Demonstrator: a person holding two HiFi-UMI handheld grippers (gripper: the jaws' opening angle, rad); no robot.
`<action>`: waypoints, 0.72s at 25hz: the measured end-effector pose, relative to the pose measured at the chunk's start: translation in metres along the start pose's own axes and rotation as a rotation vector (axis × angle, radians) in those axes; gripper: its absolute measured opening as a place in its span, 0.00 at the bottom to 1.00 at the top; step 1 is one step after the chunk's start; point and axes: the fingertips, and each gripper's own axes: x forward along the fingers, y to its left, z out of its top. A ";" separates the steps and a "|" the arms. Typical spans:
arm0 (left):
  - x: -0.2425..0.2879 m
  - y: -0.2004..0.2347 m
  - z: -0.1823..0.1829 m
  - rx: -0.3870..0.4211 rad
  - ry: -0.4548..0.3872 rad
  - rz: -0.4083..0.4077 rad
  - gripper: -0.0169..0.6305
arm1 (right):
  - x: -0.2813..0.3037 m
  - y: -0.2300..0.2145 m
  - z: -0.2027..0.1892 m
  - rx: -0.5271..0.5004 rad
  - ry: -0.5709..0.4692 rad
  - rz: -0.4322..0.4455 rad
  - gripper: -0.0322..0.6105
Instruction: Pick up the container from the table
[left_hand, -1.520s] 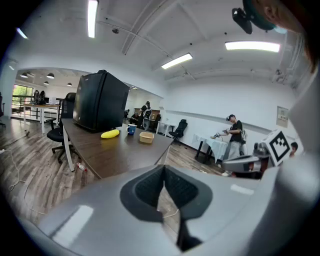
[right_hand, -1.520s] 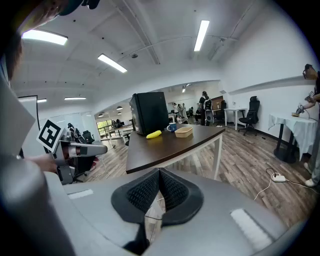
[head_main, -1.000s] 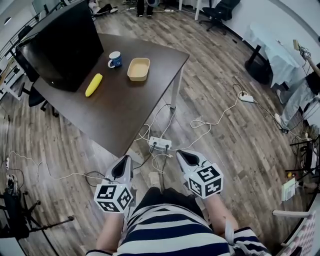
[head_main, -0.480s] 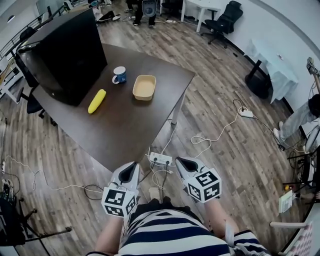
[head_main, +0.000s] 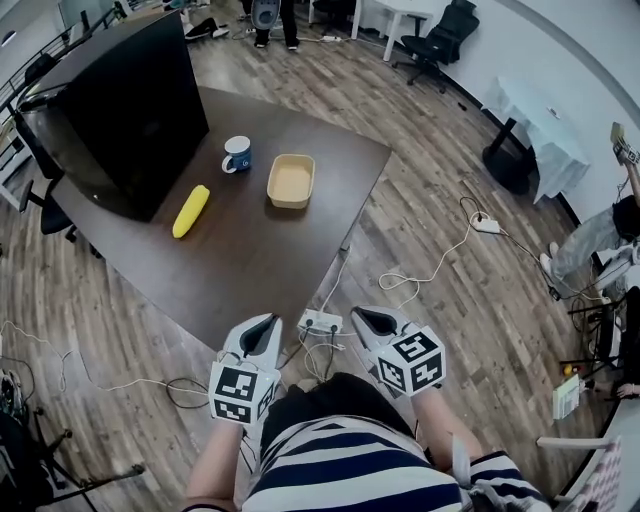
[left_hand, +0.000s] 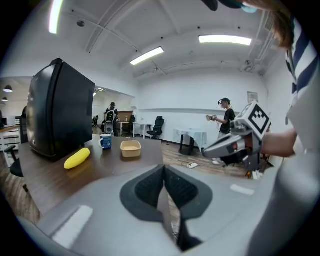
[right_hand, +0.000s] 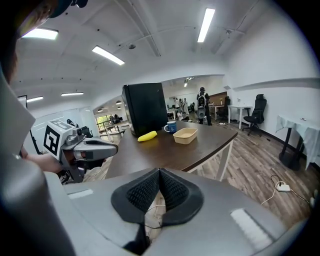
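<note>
Floor (head_main: 440, 240) — left gripper (head_main: 268, 322), right gripper (head_main: 362, 316) closed

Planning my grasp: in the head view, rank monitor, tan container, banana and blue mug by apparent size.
1. black monitor
2. tan container
3. yellow banana, roughly as long as the container but slimmer
4. blue mug

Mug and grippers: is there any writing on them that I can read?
No text is readable here.
Mug: pale mark on its side, too small to read.
Left gripper and right gripper: black-and-white square markers, no letters or numbers.
</note>
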 end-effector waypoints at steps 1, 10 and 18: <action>0.002 0.003 0.002 0.006 -0.004 -0.001 0.03 | 0.004 -0.001 0.002 -0.001 0.003 -0.001 0.05; 0.046 0.025 0.016 0.101 0.028 0.007 0.03 | 0.040 -0.024 0.030 -0.030 0.009 0.032 0.05; 0.116 0.038 0.038 0.203 0.102 0.026 0.03 | 0.078 -0.070 0.046 -0.034 0.033 0.115 0.05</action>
